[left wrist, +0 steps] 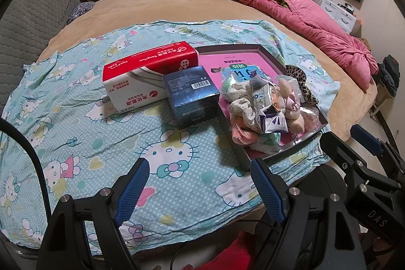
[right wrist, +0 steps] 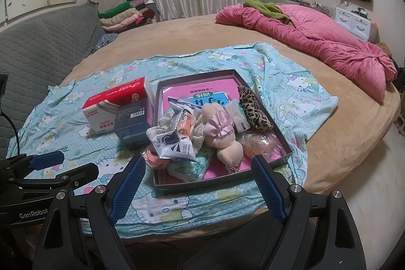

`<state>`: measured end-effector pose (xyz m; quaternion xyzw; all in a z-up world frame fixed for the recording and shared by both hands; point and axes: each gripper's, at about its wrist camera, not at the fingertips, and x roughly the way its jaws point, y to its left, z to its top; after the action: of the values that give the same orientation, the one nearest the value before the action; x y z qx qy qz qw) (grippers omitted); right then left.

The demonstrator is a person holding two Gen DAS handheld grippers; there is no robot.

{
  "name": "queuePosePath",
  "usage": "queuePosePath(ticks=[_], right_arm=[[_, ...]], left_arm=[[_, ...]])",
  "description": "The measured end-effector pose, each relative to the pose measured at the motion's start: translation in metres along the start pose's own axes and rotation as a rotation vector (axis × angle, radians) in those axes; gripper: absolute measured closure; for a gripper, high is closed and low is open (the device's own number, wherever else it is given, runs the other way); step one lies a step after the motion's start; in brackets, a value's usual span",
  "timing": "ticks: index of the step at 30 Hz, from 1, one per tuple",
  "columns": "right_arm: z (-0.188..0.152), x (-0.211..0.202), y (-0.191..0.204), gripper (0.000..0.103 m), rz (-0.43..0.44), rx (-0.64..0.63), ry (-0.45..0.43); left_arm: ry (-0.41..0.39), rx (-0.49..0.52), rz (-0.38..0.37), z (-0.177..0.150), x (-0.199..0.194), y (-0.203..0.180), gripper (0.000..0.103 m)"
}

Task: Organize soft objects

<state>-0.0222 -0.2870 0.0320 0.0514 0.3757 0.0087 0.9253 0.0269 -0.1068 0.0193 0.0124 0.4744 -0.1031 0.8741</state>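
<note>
A shallow grey tray (right wrist: 284, 143) (left wrist: 255, 48) with a pink bottom lies on a turquoise cat-print cloth (left wrist: 101, 138) (right wrist: 291, 98) on the bed. It holds a heap of soft things: a beige plush toy with a pink satin bow (right wrist: 222, 133) (left wrist: 295, 115), a leopard-print scrunchie (right wrist: 253, 109) (left wrist: 300, 76), a speckled scrunchie (left wrist: 243, 105), small packets (right wrist: 174, 146) (left wrist: 272, 119). My left gripper (left wrist: 200, 168) hangs open over the cloth, left of the tray. My right gripper (right wrist: 197, 166) is open at the tray's near edge. Nothing sits between either pair of fingers.
A red-and-white tissue box (left wrist: 141, 75) (right wrist: 114, 103) and a dark blue box (left wrist: 189, 92) (right wrist: 131, 125) stand on the cloth left of the tray. A rumpled pink quilt (right wrist: 316, 42) lies at the far right. A grey padded headboard (left wrist: 30, 24) rises at left, folded clothes (right wrist: 124, 14) beyond.
</note>
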Motion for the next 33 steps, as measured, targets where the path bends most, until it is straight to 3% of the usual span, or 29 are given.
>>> queuePosePath(ticks=[33], right_arm=[[-0.0017, 0.0027, -0.0015, 0.017, 0.003, 0.008, 0.007]], left_arm=[[0.023, -0.006, 0.026, -0.0045, 0.0059, 0.0046, 0.022]])
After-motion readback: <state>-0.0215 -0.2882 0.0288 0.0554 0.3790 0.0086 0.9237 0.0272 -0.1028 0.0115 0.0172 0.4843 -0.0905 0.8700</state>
